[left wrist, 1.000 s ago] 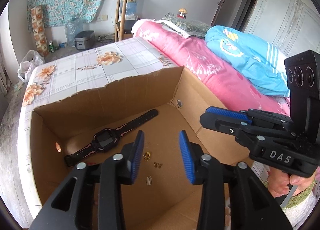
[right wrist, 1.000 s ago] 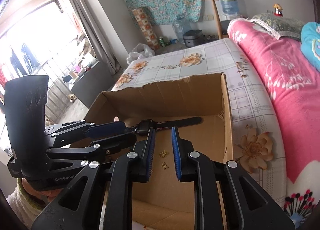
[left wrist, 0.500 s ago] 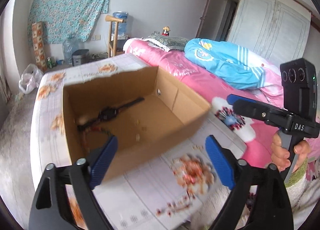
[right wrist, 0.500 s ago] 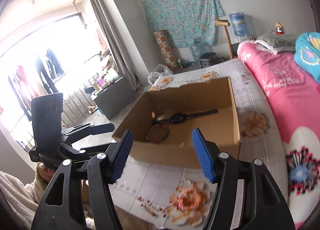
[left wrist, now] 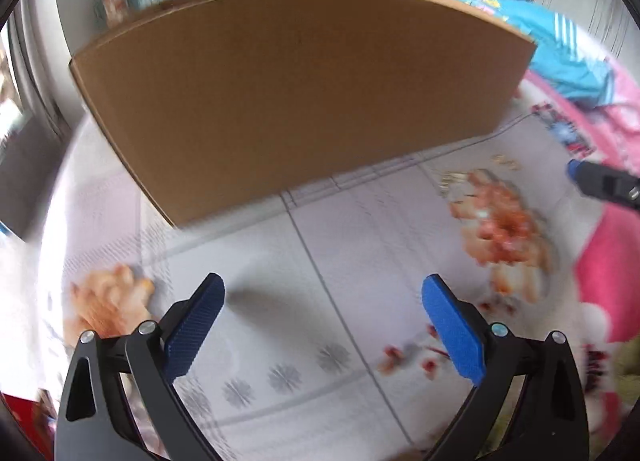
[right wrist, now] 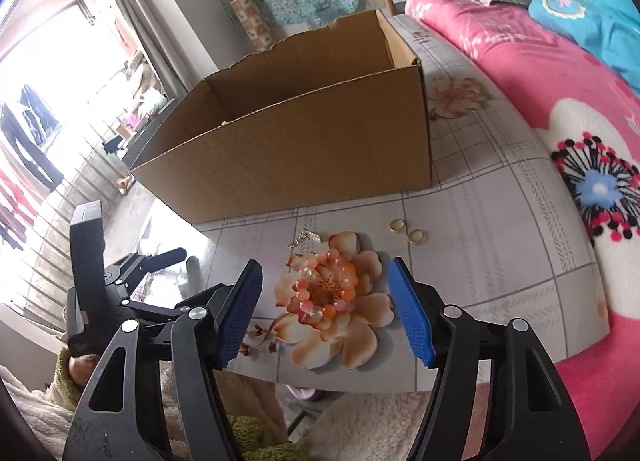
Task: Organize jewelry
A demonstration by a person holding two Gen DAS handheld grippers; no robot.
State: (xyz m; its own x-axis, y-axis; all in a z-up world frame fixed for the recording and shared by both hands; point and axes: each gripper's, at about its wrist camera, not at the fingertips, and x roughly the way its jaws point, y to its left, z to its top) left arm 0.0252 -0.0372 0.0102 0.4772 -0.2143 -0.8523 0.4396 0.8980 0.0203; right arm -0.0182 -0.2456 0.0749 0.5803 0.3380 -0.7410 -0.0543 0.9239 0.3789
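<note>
left gripper [left wrist: 323,293]: jaws opening, nothing between | right gripper [right wrist: 325,281]: jaws closing, empty, over table [right wrist: 500,221] | two gold rings [right wrist: 406,231] and chain [right wrist: 306,237] at 12 o'clock, before cardboard box [right wrist: 300,149]

no readable text, labels, brands or numbers anywhere in either view

Box [right wrist: 304,149]: upright wall closing off the far side ahead of both tongs. Cloth [right wrist: 500,257] between tongs and box lies open. Obstacles there: two rings [right wrist: 406,231], small chain [right wrist: 306,237].
</note>
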